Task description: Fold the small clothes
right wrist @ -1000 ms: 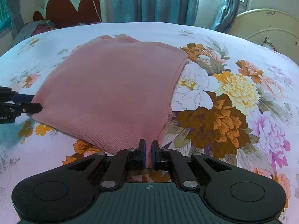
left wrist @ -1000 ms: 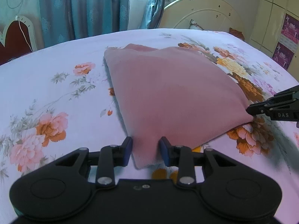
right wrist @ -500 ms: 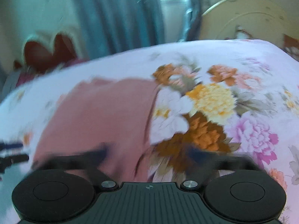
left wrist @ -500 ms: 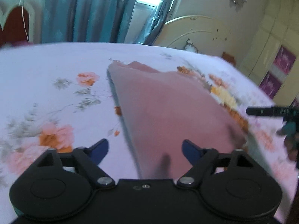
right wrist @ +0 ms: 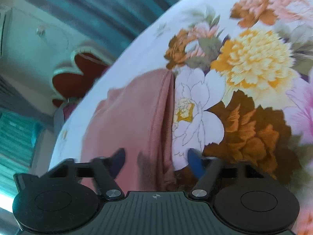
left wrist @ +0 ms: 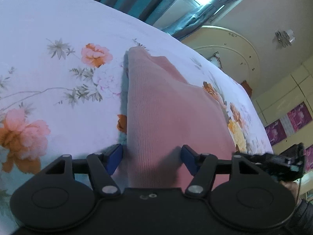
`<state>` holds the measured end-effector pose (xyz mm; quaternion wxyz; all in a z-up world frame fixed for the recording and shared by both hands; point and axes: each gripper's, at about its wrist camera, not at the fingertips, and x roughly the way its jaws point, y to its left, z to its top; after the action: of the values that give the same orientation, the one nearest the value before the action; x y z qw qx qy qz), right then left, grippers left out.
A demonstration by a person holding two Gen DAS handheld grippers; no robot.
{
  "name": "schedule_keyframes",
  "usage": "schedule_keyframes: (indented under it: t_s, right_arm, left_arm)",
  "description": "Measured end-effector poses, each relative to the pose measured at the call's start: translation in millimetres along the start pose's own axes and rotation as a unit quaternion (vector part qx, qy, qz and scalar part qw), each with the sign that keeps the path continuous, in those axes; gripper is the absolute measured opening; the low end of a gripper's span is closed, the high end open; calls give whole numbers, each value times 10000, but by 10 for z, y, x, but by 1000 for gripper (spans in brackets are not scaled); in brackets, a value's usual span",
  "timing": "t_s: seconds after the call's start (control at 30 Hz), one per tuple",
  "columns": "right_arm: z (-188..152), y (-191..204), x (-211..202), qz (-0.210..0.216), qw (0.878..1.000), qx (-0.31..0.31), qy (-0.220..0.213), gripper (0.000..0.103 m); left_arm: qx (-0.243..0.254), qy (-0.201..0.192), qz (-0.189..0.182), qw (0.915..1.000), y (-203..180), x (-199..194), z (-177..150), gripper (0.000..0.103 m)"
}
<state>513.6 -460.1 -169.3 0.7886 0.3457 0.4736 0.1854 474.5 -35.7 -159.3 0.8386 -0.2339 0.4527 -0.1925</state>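
A folded pink knit garment (left wrist: 166, 113) lies flat on the floral bedsheet (left wrist: 49, 39). My left gripper (left wrist: 151, 159) is open, its blue-padded fingers astride the garment's near left corner, holding nothing. The garment also shows in the right wrist view (right wrist: 133, 121), with its right folded edge running up the middle. My right gripper (right wrist: 156, 160) is open over the garment's near right corner, empty. The right gripper's body shows at the left wrist view's right edge (left wrist: 283, 164). Both views are tilted.
The bedsheet (right wrist: 244, 68) spreads to the right with large flower prints. A cream round headboard (left wrist: 234, 49) and blue curtains (left wrist: 156, 0) stand beyond the bed. A red heart-shaped headboard (right wrist: 78, 74) is at the far left. Cupboards (left wrist: 289, 105) line the right wall.
Both grippers opened and let go of the garment's near corners, which now lie on the bed. Both grippers then tilted and lifted slightly.
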Motion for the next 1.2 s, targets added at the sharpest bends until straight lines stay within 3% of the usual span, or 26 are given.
schedule_keyframes:
  t_s: [0.4,0.77,0.87,0.93,1.07,1.2]
  right_arm:
    - [219,-46,268,532,9979,123,336,44]
    - [252,-17,293,610,9962,-52,620,43]
    - [273,182,415,456,9968,-397,518,43]
    - [241,285,449,136,9965,-692,445,24]
    - [131,511,427,-294,9921,-1194,259,21]
    - [49,752,268,-400,9877,-1510,-38,20]
  left_arm:
    - [-67,23,89,9999,11,102,151,58]
    - [-132,257,101,9995,-24,181,252,55]
    - [-97,258,191,9994,-91,257,300,55]
    - [87,220,389,9990,-197,267,307,53]
    - [762,75,865,9933,-467,221,264,36]
    - [1197,-229,813,9892,-717,-8,240,31]
